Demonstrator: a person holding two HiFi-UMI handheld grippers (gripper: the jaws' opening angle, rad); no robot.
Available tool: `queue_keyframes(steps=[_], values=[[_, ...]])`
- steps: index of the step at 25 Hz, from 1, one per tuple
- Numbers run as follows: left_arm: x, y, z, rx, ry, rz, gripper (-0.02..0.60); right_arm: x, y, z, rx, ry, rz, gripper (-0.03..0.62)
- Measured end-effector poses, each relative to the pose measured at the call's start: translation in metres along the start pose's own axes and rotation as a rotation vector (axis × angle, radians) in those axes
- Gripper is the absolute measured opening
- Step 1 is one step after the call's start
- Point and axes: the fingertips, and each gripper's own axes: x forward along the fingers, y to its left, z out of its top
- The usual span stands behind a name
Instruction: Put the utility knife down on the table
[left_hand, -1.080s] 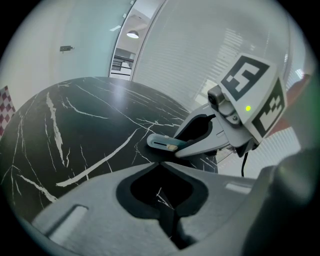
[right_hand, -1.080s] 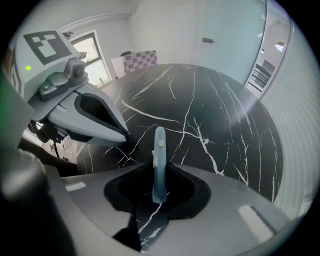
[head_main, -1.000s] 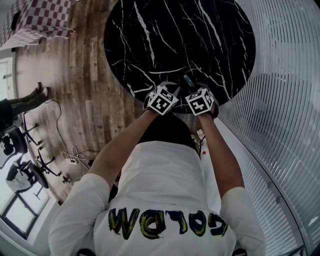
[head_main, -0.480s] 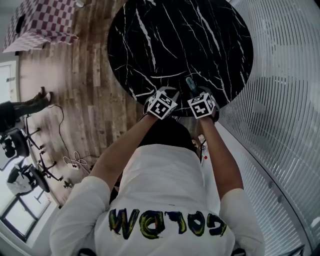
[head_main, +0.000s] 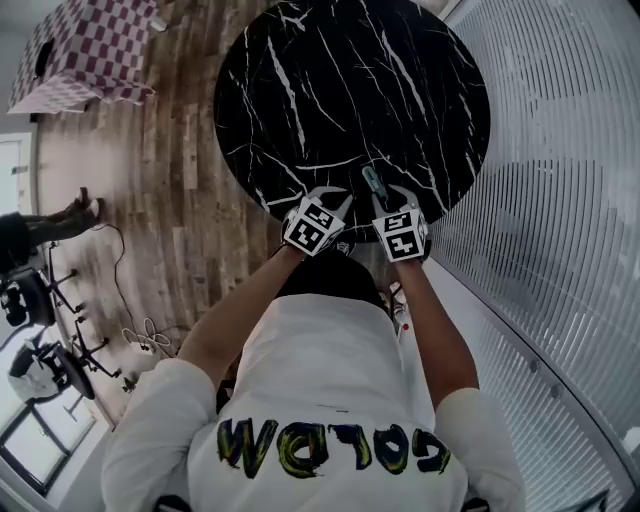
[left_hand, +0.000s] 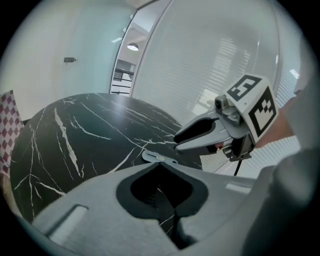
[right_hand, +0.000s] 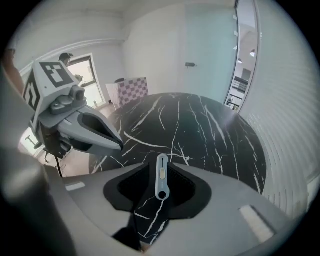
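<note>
Head view: the slim grey utility knife lies at six o'clock on the round black marble counter, and the right claw has risen off it. Left gripper view: left claw pressed together, empty. Right gripper view: jaws spread, just narrowing, with the knife lying ungripped between them. The placing looks done.

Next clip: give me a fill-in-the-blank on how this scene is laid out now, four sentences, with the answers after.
1. The table has a black top with white veins and is ____ in outline.
2. The utility knife lies flat on the ____, close to the rim.
3. The floor beside the table is laid in ____ planks.
4. The cloth at the far left bears a ____ pattern.

Missing words: round; table; wooden; checkered.
</note>
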Motion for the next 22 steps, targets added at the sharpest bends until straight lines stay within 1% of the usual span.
queue_keyframes(steps=[6, 11, 15, 18, 22], values=[[-0.033, -0.013, 0.039, -0.025, -0.121, -0.009, 0.000, -0.045, 0.011, 0.026, 0.073, -0.154, 0.010, 0.074], [-0.075, -0.032, 0.079, -0.040, -0.236, -0.041, 0.000, -0.088, 0.017, 0.058, 0.114, -0.279, 0.017, 0.032], [-0.104, -0.047, 0.107, -0.016, -0.314, -0.056, -0.001, -0.116, 0.023, 0.084, 0.126, -0.365, 0.029, 0.005], [-0.120, -0.057, 0.128, 0.015, -0.366, -0.056, -0.002, -0.137, 0.025, 0.102, 0.135, -0.429, 0.034, 0.003], [-0.146, -0.071, 0.150, 0.028, -0.430, -0.067, -0.002, -0.170, 0.031, 0.125, 0.143, -0.517, 0.051, 0.003]])
